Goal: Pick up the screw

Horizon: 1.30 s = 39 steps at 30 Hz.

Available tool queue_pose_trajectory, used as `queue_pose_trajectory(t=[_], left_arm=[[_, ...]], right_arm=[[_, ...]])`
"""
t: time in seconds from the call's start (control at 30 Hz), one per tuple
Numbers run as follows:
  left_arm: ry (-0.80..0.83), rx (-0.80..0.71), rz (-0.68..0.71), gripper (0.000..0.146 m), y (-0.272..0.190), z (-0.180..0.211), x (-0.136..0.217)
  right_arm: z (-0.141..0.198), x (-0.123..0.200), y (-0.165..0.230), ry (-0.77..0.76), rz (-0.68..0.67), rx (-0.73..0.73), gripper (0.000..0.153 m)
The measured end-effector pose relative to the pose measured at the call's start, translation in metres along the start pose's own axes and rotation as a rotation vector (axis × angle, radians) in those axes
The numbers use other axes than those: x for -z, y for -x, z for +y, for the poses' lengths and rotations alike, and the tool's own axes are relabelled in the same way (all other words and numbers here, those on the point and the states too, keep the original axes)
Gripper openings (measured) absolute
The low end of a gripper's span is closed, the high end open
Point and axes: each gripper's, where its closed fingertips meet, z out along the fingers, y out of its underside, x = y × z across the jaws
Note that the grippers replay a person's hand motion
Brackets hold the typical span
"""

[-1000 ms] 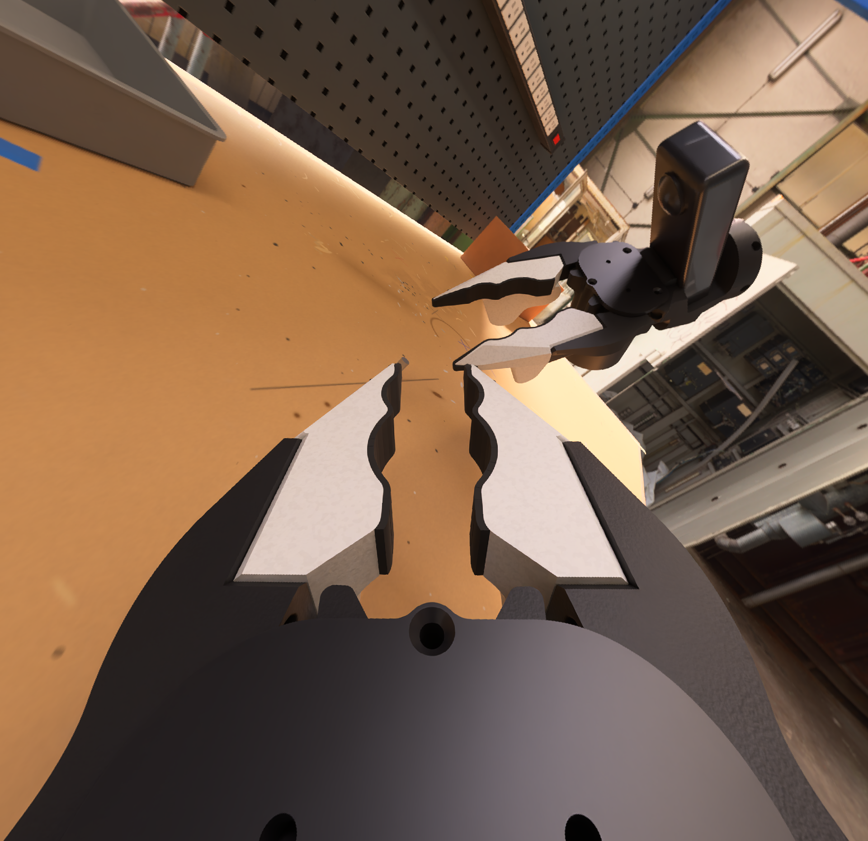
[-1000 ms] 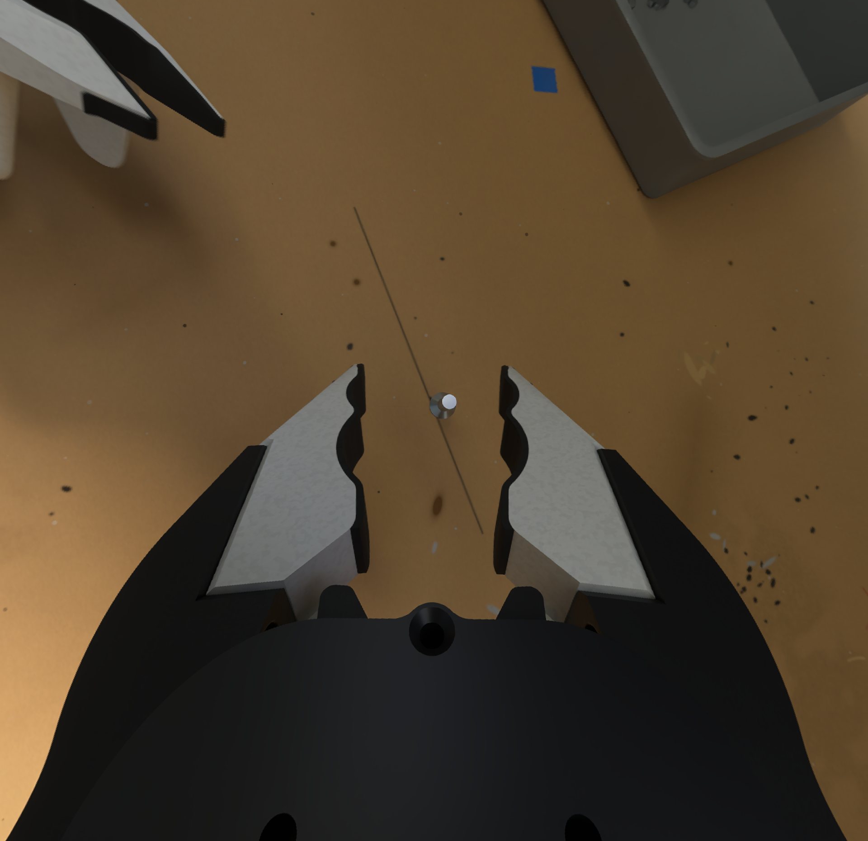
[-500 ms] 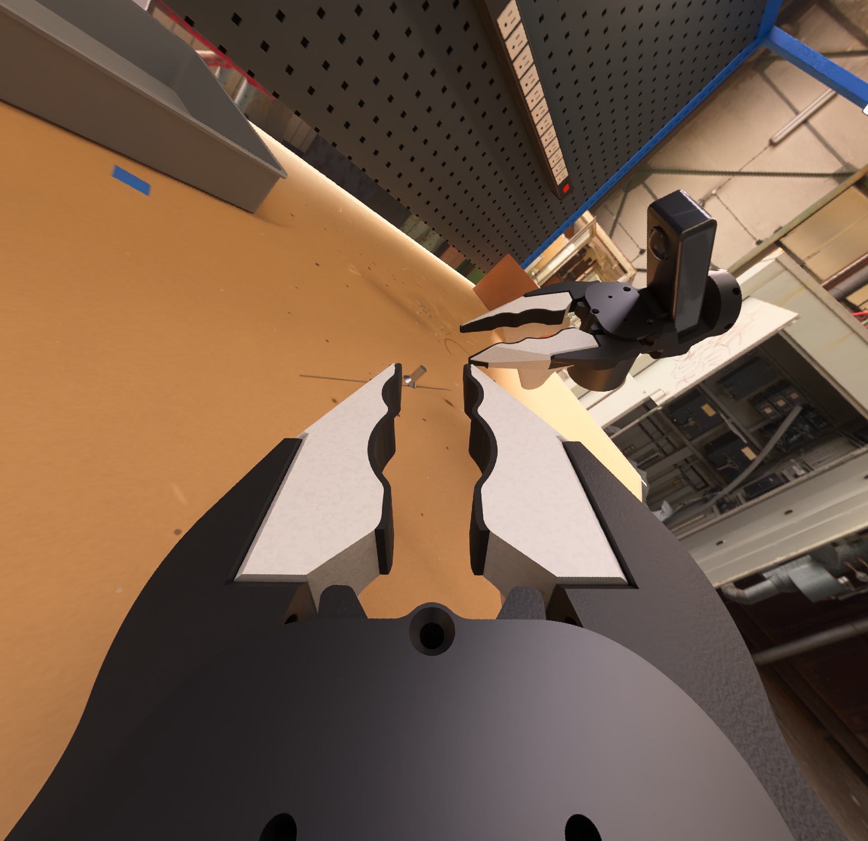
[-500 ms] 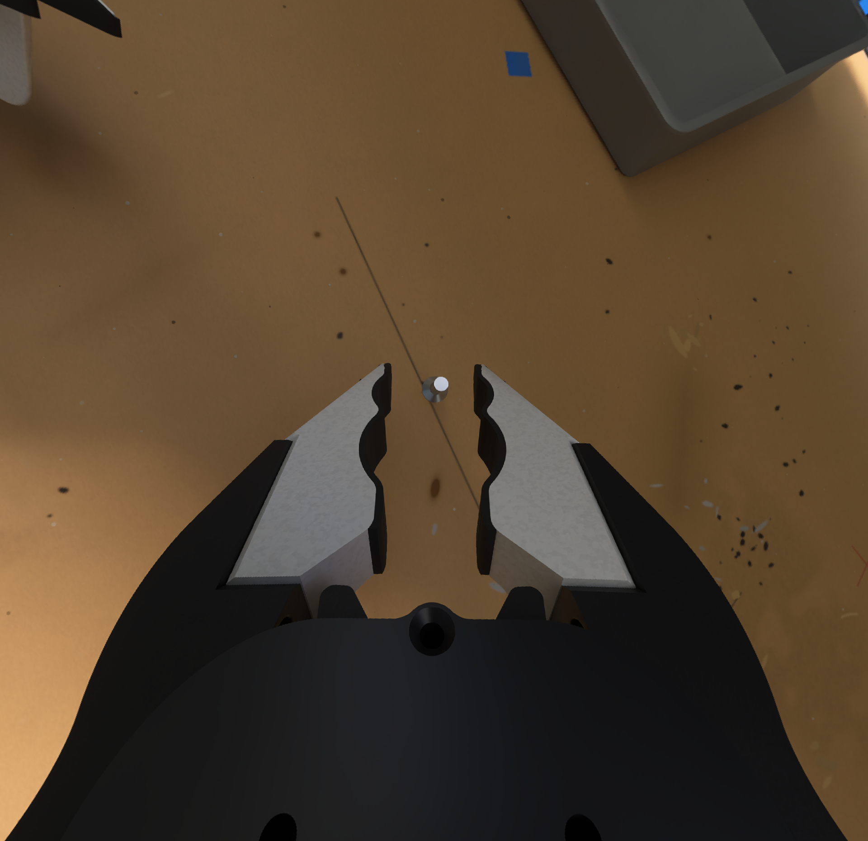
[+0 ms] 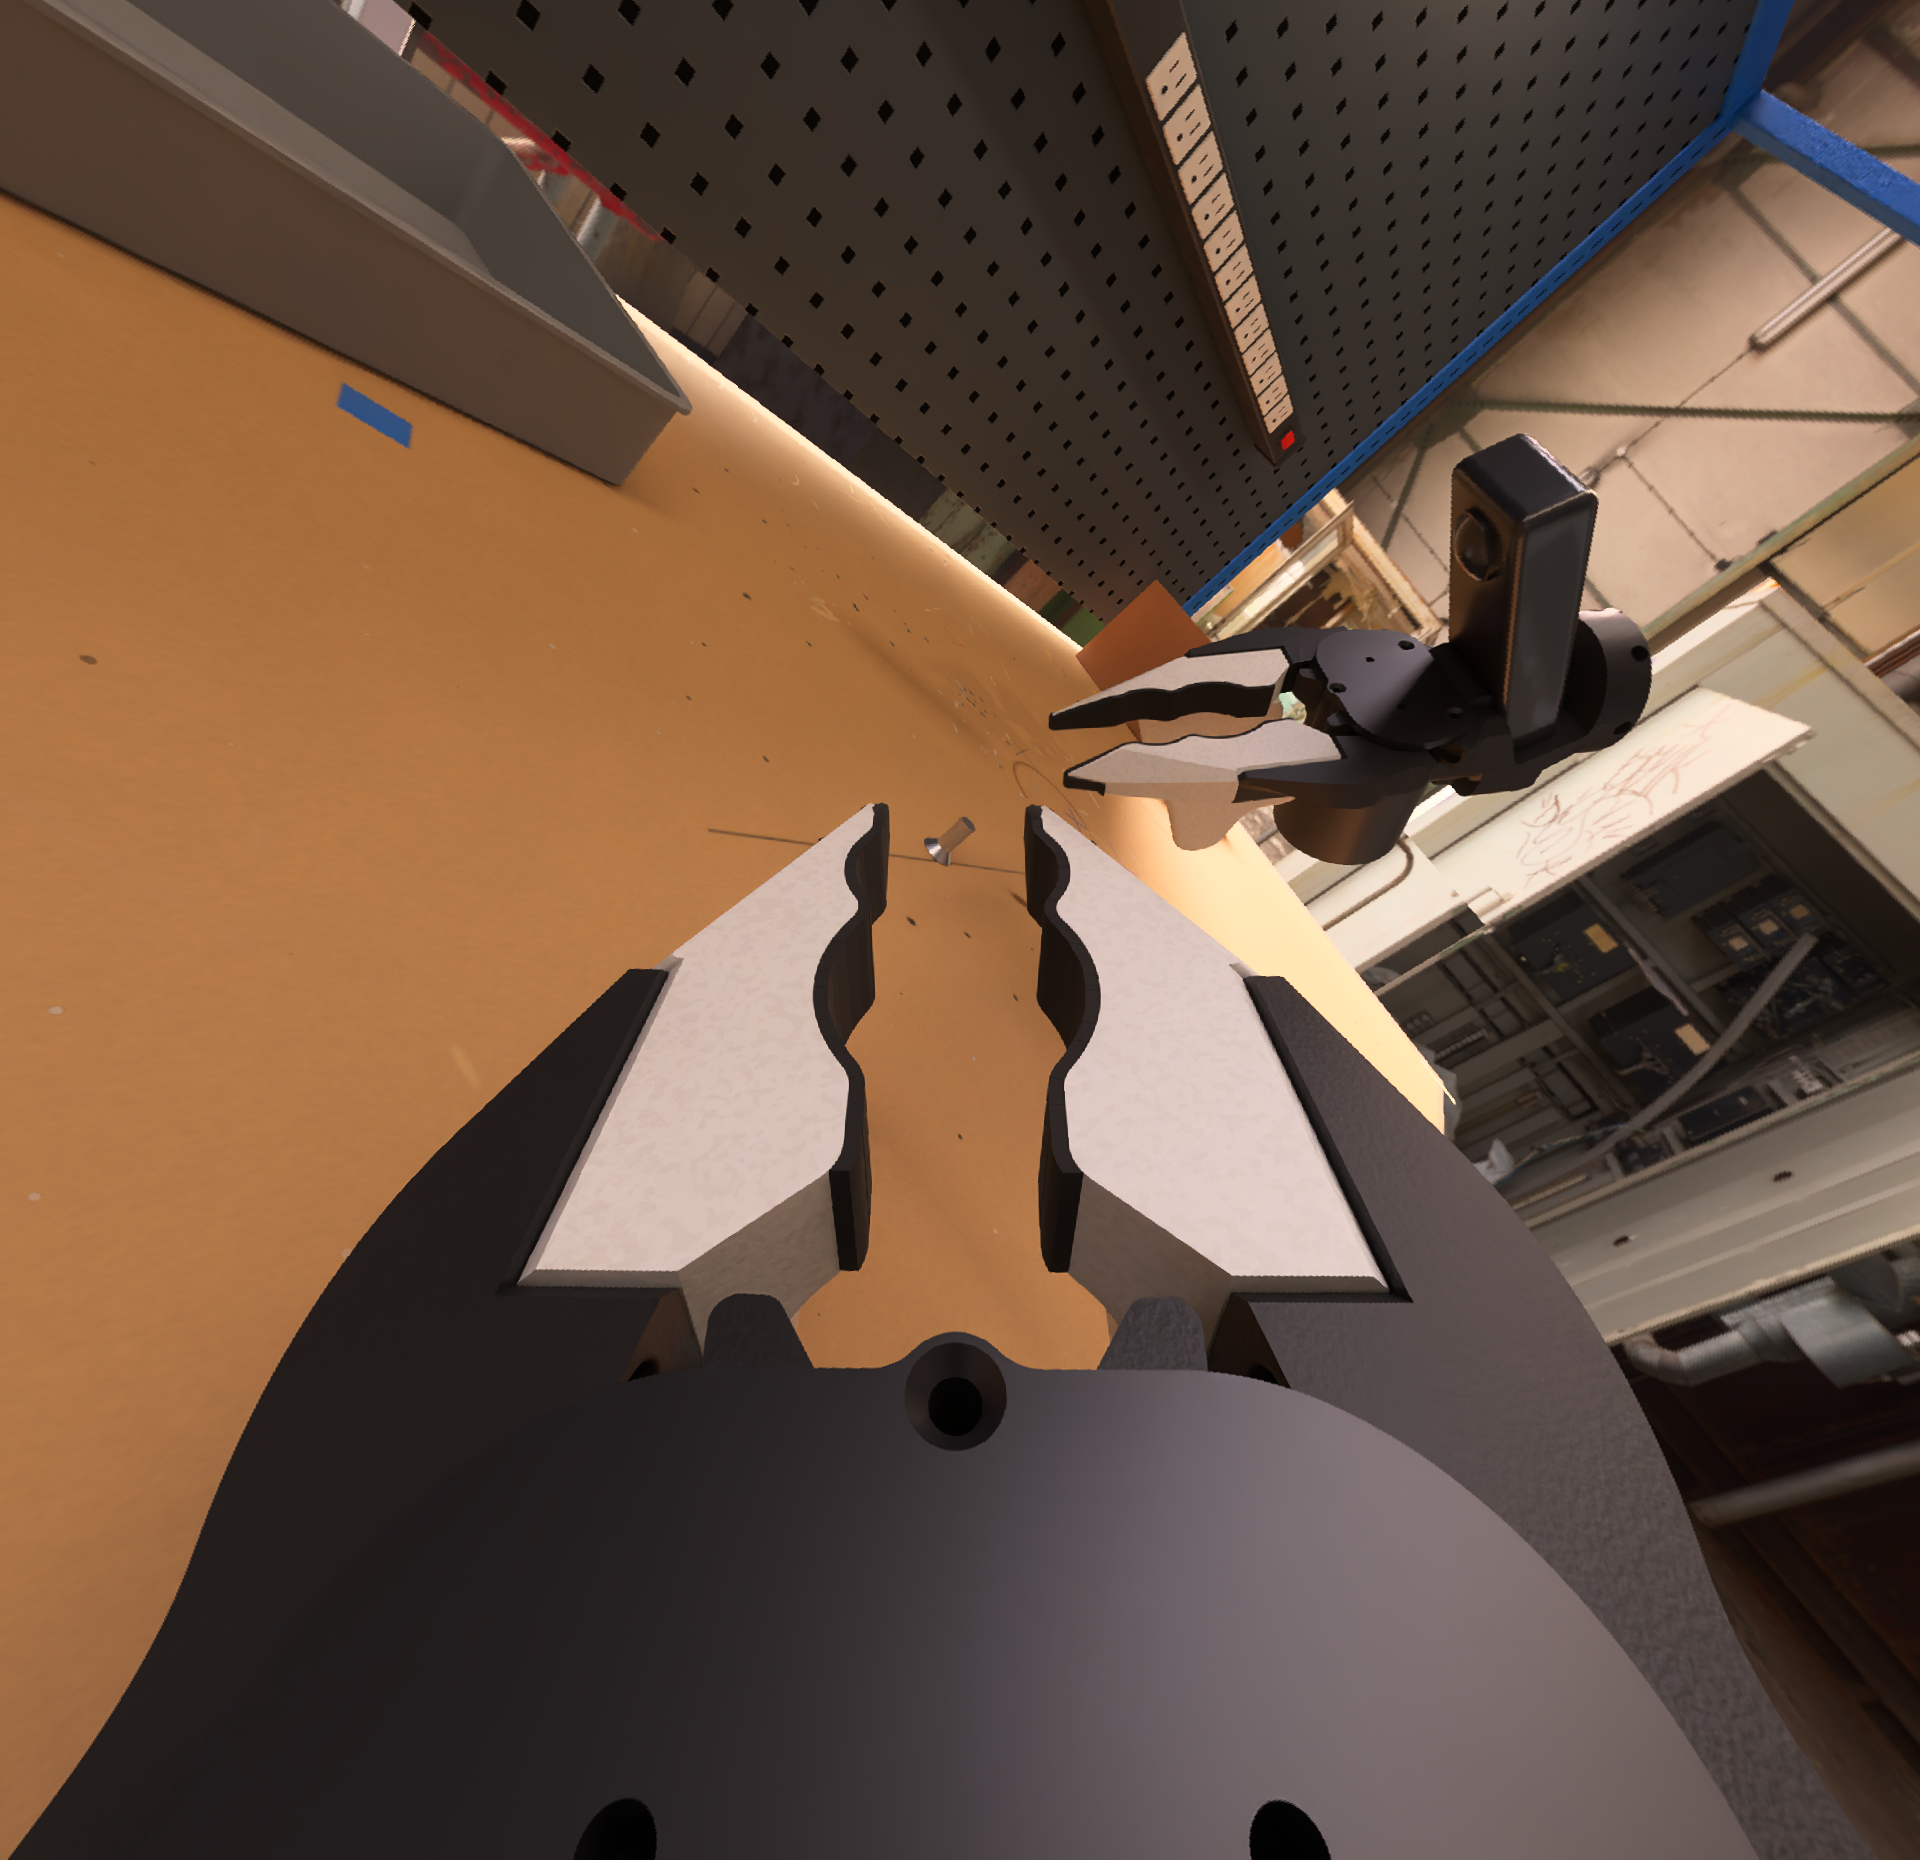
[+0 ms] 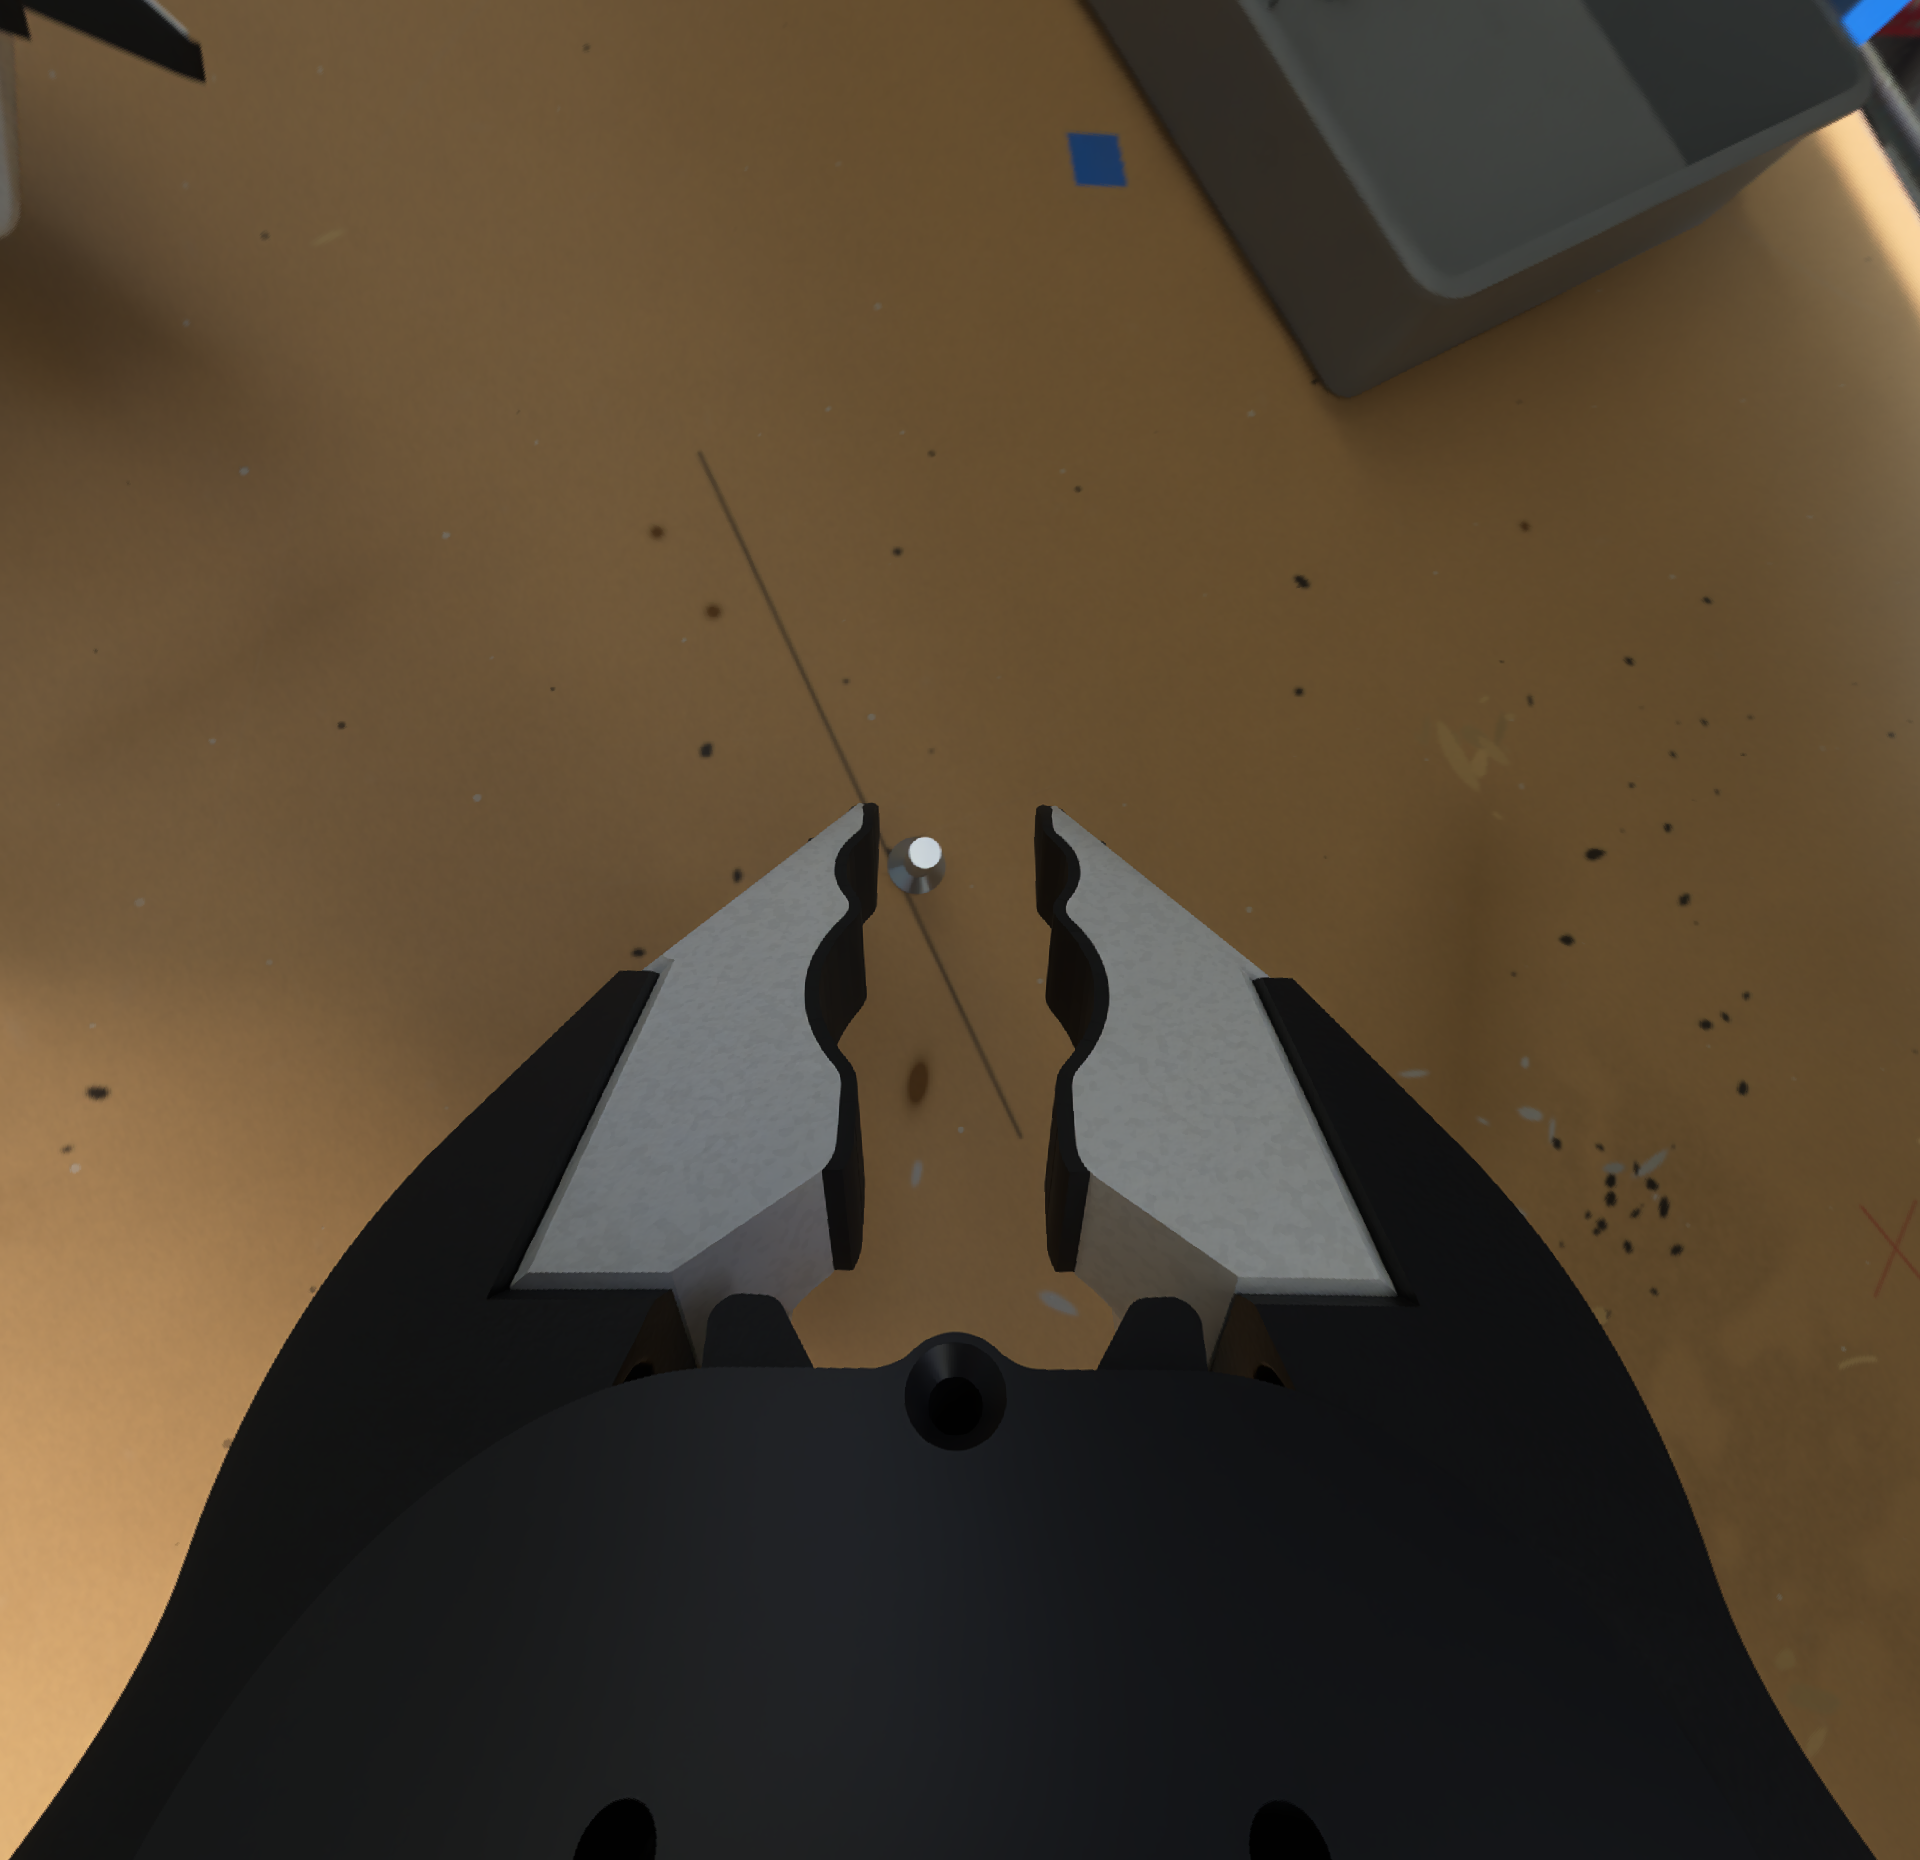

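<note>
The screw (image 6: 920,863) is small and silver. It stands head-down on the orange table (image 6: 416,460), on a thin dark line. In the right wrist view it shows between the tips of my right gripper (image 6: 956,811), close to the left finger. The jaws are open and empty. In the left wrist view the right gripper (image 5: 1060,748) hovers above the screw (image 5: 951,842), pointing down at it without touching. My left gripper (image 5: 956,813) is open and empty, low over the table. The screw lies ahead of its fingertips. Only one left fingertip (image 6: 104,13) shows in the right wrist view.
A grey bin (image 6: 1507,148) with small parts stands on the table, also in the left wrist view (image 5: 312,200). A blue tape square (image 6: 1096,158) lies beside it. A dark pegboard wall (image 5: 935,148) runs behind the table. The table's edge (image 5: 1351,979) is at the right.
The right jaws have narrowed, and the screw now sits nearer the left finger. The left gripper has drawn back from the right one, bringing the screw into line between its tips.
</note>
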Motion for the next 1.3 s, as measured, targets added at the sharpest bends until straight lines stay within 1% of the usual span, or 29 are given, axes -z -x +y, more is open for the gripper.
queue_pose_trajectory(t=[0.2, 0.33, 0.47, 0.63, 0.93, 1.1, 1.3], left_arm=[[-0.005, 0.007, 0.008, 0.026, 0.000, -0.001, 0.001], [-0.001, 0.004, 0.009, 0.026, -0.001, 0.000, 0.000], [0.004, -0.001, 0.008, 0.026, -0.001, 0.001, 0.000], [0.002, -0.003, 0.011, 0.026, -0.001, 0.000, 0.000], [0.009, -0.004, 0.008, 0.026, -0.001, 0.002, -0.001], [0.013, -0.006, 0.009, 0.026, -0.002, 0.002, -0.001], [0.011, -0.004, 0.013, 0.026, -0.002, 0.002, -0.001]], right_arm=[[-0.003, 0.008, -0.013, -0.021, 0.014, -0.027, 0.030], [-0.001, 0.001, -0.008, 0.004, -0.021, -0.015, 0.030], [-0.007, -0.010, -0.008, -0.009, -0.060, -0.033, 0.030], [0.006, -0.024, -0.003, 0.085, -0.098, 0.015, 0.028], [0.034, -0.040, 0.007, 0.228, -0.171, 0.075, 0.015], [0.039, -0.044, 0.005, 0.287, -0.146, 0.116, 0.012], [0.039, -0.047, 0.006, 0.310, -0.151, 0.138, 0.012]])
